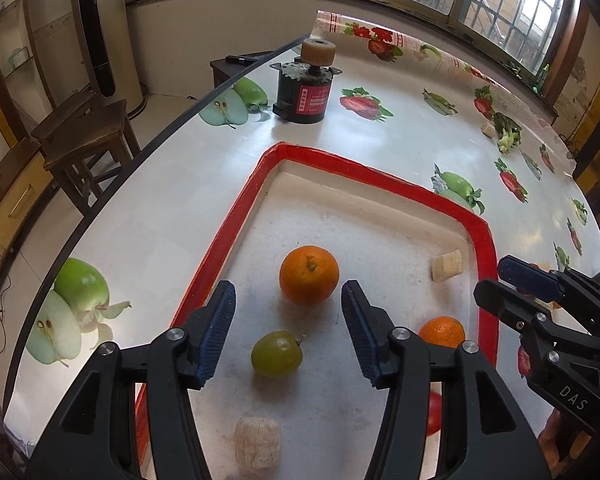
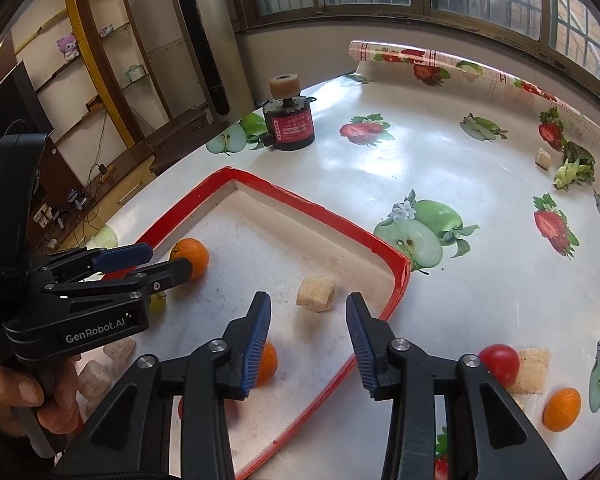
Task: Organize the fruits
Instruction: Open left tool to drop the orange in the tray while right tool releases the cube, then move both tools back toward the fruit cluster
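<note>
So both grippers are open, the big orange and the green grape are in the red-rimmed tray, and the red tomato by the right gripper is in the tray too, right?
Not quite. The red tomato lies outside the red-rimmed tray, on the tablecloth, as the right wrist view shows. The big orange and green grape are in the tray, and both grippers are open.

A glossy plastic cloth covers the desk. The tray has a shiny red rim and a matt, scuffed white floor. The orange looks dimpled; the grape is smooth.
</note>
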